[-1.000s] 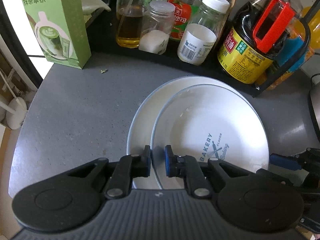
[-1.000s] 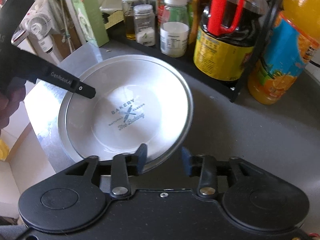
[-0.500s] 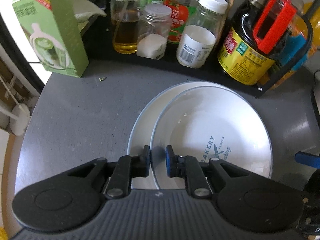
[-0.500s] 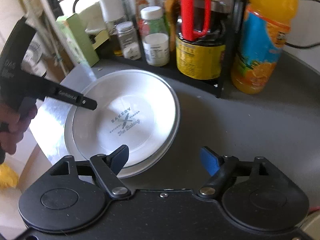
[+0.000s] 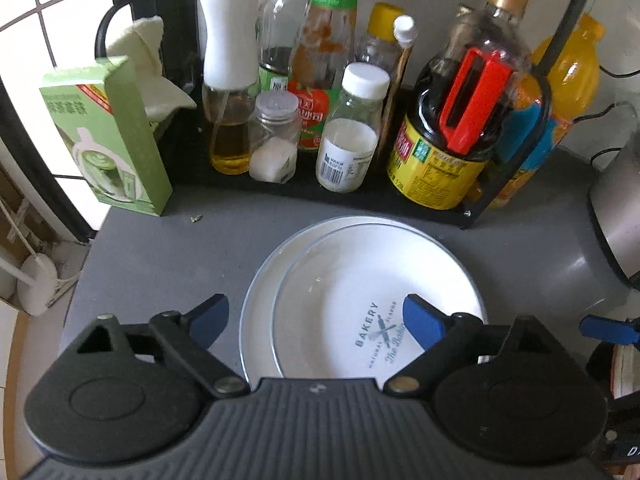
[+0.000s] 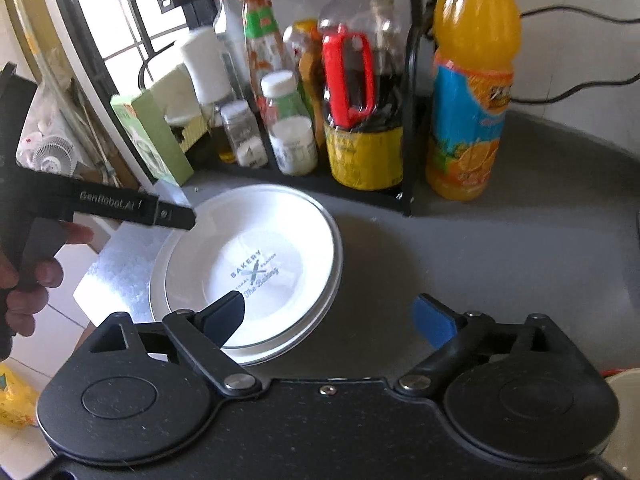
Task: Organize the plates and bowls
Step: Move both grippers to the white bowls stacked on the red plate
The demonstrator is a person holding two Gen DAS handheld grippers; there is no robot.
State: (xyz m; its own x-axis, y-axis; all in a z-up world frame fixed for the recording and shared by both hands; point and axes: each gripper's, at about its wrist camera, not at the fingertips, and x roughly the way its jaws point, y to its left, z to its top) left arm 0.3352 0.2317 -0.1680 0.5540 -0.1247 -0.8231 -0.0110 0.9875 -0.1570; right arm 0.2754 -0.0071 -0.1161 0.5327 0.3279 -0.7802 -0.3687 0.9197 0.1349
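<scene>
Standing wide apart after just opening, the left tool (image 5: 316, 316) grips nothing. Bare grey surface (image 5: 160, 264) lies left of the stacked plates (image 5: 352, 280), marked "BAKERY". The right tool (image 6: 330, 314), also just spread, holds nothing.

Stacked plates (image 6: 276, 240) on counter (image 6: 500, 260), right tool (image 6: 330, 318) (jaws wide)
</scene>
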